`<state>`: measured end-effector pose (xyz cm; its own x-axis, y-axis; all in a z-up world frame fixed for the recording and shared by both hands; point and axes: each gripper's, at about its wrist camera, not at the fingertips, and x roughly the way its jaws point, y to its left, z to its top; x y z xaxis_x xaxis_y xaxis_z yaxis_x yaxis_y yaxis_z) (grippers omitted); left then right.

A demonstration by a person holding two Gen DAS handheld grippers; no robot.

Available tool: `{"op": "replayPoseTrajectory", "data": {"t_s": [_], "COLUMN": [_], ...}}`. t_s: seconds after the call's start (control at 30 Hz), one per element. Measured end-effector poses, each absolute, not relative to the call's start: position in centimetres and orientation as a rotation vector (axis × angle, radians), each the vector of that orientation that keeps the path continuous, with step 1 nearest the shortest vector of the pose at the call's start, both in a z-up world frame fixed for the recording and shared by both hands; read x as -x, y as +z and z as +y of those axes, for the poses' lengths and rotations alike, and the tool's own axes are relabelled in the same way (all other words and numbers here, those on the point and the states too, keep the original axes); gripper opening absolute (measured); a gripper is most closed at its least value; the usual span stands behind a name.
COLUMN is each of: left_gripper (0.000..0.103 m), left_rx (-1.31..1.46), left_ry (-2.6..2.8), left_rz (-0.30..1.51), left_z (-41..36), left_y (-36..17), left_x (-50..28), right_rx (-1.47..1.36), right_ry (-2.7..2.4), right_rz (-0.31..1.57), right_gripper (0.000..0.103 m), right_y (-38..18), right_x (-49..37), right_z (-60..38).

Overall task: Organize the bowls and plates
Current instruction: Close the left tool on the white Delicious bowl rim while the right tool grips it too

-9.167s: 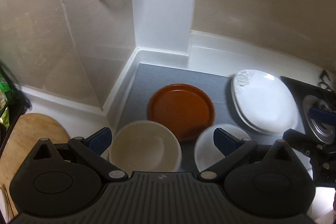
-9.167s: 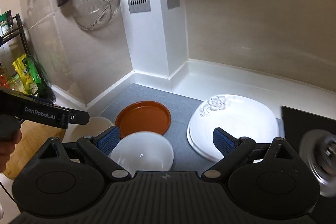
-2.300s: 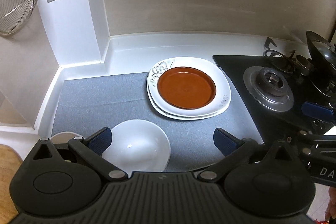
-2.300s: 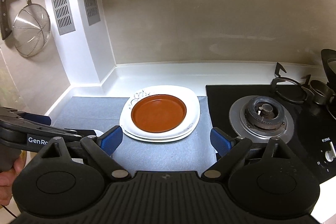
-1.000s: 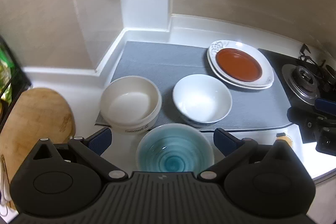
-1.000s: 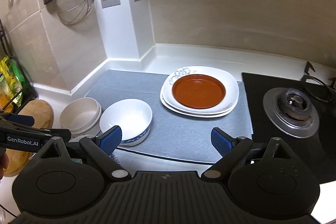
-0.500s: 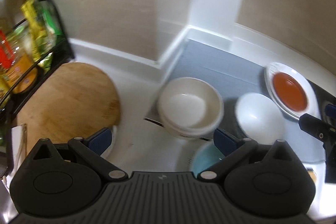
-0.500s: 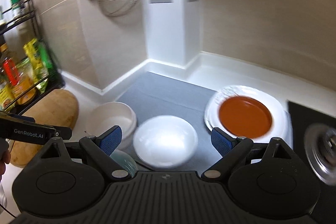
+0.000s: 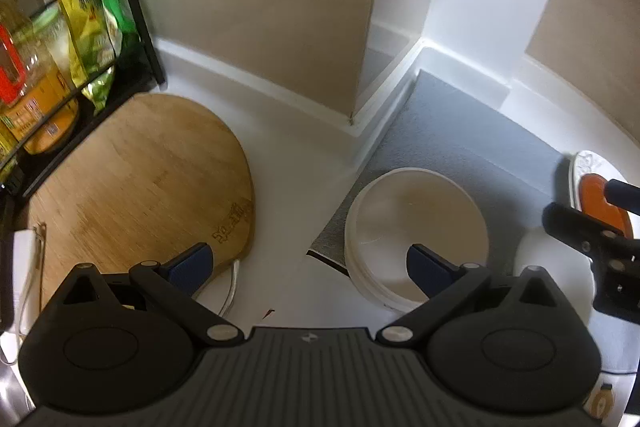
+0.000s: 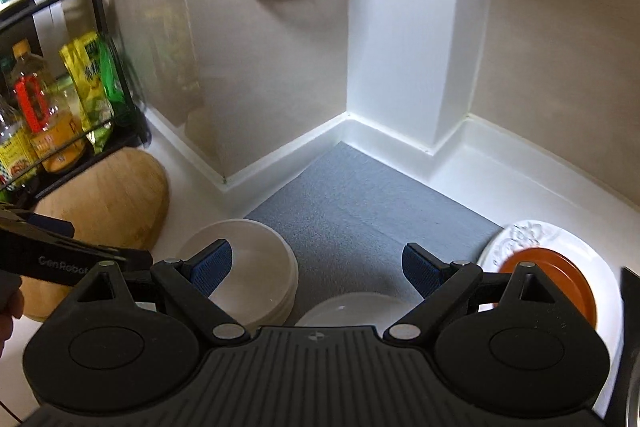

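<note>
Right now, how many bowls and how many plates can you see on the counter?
Bowls: 2 (cream bowl, white bowl)
Plates: 2 (orange plate resting on white plate)
Total: 4

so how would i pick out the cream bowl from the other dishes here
Find the grey mat in the counter's corner. The cream bowl sits on its left edge, nearest the wooden board. It is matte off-white, unlike the glossy white bowl beside it.
</note>
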<state>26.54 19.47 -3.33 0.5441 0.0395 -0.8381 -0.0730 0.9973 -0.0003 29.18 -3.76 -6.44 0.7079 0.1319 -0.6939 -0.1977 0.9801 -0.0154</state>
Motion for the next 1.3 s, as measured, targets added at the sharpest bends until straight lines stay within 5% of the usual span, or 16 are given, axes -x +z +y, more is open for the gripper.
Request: {"op": "replayPoseTrajectory", "data": {"t_s": [1.1, 1.2, 1.3], "left_gripper": [0.103, 0.102, 0.085], "left_rx": [0.051, 0.056, 0.034], "left_ry": [0.125, 0.121, 0.138], "left_rz": [1.25, 1.233, 1.201], "left_z": [19.5, 19.5, 19.4], "left_y": [-11.8, -11.6, -10.7], "left_x": [-33.0, -33.1, -32.8], "right_rx": [0.277, 0.264, 0.24], "right_ry": [0.277, 0.278, 0.283], "right_rz": [1.097, 1.107, 1.118], "right_gripper": [0.093, 0.088, 0.072], "right_y": [-14.9, -15.2, -15.2], "right_x": [-40.1, -40.4, -40.5], "right_z": [-1.1, -1.4, -1.6]}}
